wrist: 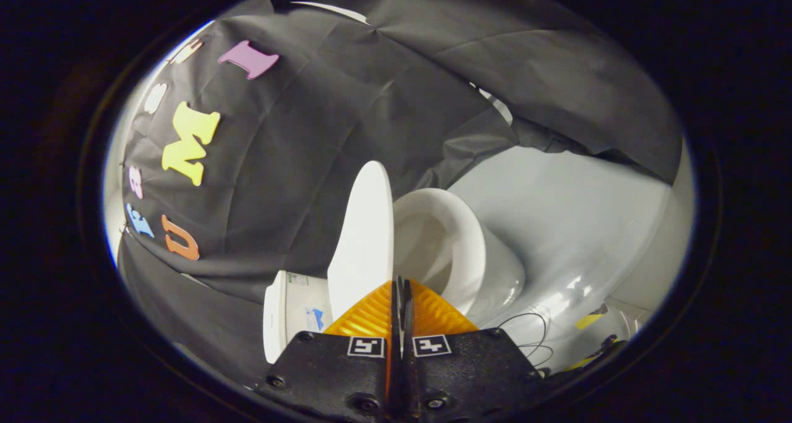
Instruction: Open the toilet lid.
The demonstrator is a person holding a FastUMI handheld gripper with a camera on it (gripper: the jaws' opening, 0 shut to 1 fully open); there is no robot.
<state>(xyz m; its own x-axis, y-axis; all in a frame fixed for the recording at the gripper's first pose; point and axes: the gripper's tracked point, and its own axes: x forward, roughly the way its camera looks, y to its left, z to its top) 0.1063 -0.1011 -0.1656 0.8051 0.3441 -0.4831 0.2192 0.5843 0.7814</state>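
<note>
Toilet lid (365, 237) stands raised just ahead of the closed, empty claw (401, 287) (job seemingly done); next, withdraw.

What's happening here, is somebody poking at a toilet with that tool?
Roughly, yes. A person is holding a two-finger gripper up to a toilet to open its lid. The lid is already raised, standing roughly at right angles to the seat, so the bowl is uncovered. The fingers are closed together with nothing visibly between them, and their tips sit right at the lid's free edge. The tank is beyond the lid.
</note>
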